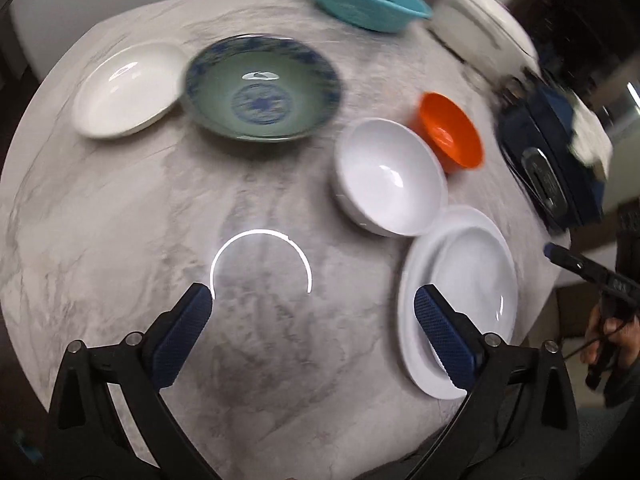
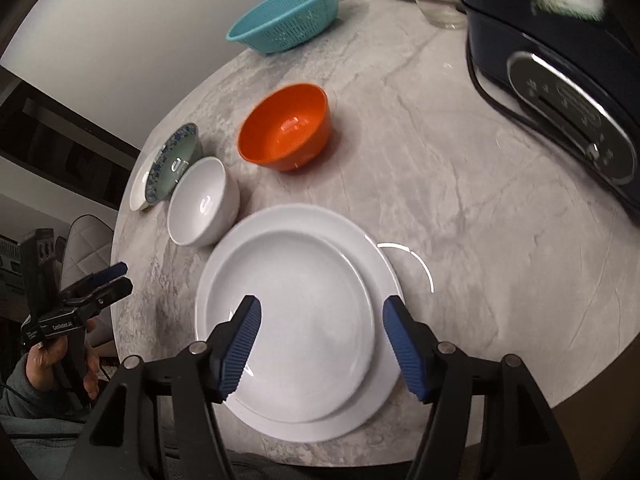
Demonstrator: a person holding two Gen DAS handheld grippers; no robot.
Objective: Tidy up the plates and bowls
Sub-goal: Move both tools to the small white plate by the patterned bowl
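Left gripper [image 1: 312, 312] fingers spread, nothing held, above bare desk [image 1: 120, 220]. Right gripper [image 2: 322, 322] fingers spread, nothing held, over stacked white plates [image 2: 296, 280] beside white bowl [image 2: 202, 202].

Round grey marble table [image 2: 440, 184] bears white plates [image 2: 296, 312], white bowl [image 2: 202, 202], orange bowl [image 2: 286, 136], blue-patterned dish [image 1: 262, 86], white dish [image 1: 128, 88], teal colander [image 2: 286, 16], dark blue appliance [image 2: 560, 60].

Glossy white plate [image 2: 296, 320] on matt, veined marble table [image 2: 460, 200]; perforated plastic basket [image 2: 286, 16].
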